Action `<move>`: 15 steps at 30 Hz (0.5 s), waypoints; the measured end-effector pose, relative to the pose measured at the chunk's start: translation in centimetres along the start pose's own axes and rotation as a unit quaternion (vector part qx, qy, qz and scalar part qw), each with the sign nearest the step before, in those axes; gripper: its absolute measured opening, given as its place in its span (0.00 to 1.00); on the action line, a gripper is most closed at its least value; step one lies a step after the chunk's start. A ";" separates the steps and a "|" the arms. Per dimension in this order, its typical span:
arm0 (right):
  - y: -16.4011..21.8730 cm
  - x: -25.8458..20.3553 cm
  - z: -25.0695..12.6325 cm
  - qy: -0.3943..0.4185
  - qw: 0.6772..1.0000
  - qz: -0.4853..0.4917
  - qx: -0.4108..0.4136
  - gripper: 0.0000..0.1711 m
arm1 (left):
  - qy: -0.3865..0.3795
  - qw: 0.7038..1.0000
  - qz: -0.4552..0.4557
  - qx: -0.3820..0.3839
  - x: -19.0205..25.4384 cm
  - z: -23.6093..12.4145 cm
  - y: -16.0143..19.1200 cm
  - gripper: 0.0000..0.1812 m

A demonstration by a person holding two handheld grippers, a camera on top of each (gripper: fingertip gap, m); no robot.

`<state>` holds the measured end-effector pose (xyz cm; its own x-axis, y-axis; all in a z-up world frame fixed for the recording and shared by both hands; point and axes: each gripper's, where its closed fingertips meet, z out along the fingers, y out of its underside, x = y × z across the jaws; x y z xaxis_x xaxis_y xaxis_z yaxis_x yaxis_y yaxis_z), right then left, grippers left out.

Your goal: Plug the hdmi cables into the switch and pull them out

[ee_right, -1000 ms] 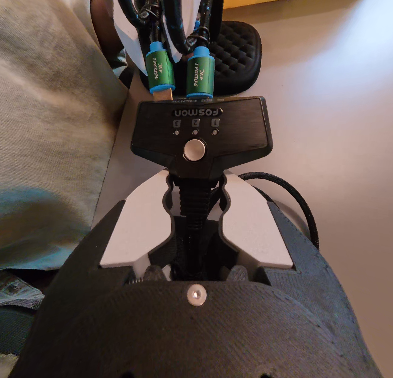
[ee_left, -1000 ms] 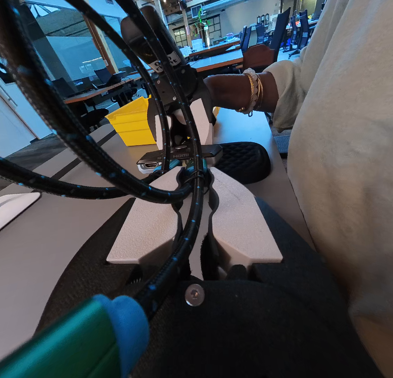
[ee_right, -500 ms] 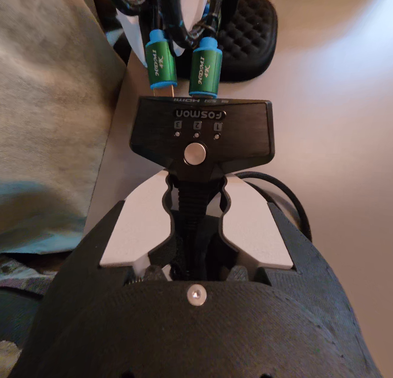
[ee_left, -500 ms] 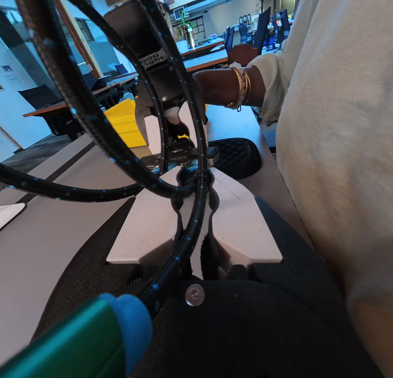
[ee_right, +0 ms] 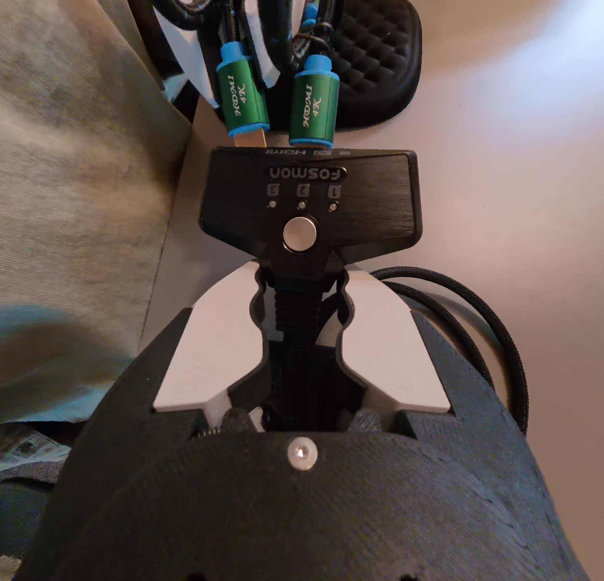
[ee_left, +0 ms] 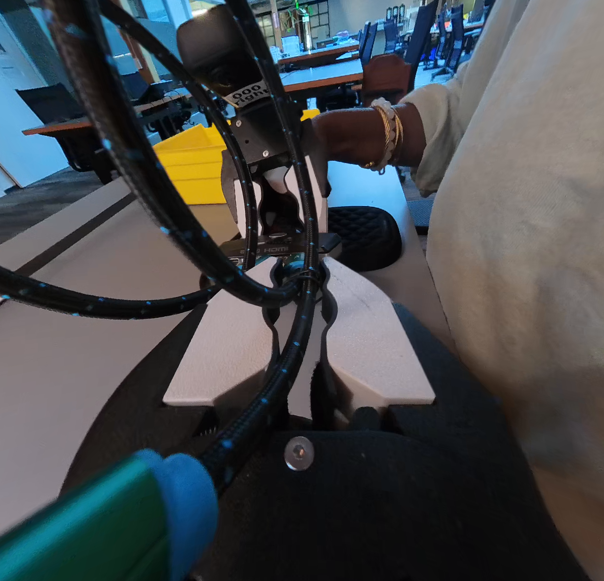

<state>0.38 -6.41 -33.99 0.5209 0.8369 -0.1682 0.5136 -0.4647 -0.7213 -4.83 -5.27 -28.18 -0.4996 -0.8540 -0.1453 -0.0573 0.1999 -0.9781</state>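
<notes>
In the left wrist view, the left gripper [ee_left: 299, 276] pinches a black braided cable [ee_left: 287, 346] just short of the switch [ee_left: 277, 248] on the table [ee_left: 98, 353]. In the right wrist view, the right gripper [ee_right: 300, 274] clamps the switch's narrow end; one green plug [ee_right: 313, 107] is seated, another [ee_right: 243, 101] shows its metal tip, half out.
</notes>
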 end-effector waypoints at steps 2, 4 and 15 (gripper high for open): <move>-0.1 0.1 0.0 0.002 1.000 -0.003 0.002 0.25 | 0.002 1.000 -0.008 0.001 0.0 -0.1 0.0 0.12; -0.1 0.0 0.0 0.001 1.000 -0.003 0.004 0.25 | 0.004 1.000 -0.010 -0.002 0.1 -0.2 0.0 0.12; -0.1 -0.1 0.1 0.004 1.000 -0.017 0.016 0.25 | 0.031 0.999 -0.026 0.011 1.0 -0.9 -0.4 0.08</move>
<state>0.22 -6.47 -33.96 0.5087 0.8497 -0.1390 0.5092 -0.4271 -0.7471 -6.07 -5.73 -27.79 -0.5493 -0.8313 -0.0853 -0.0661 0.1450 -0.9872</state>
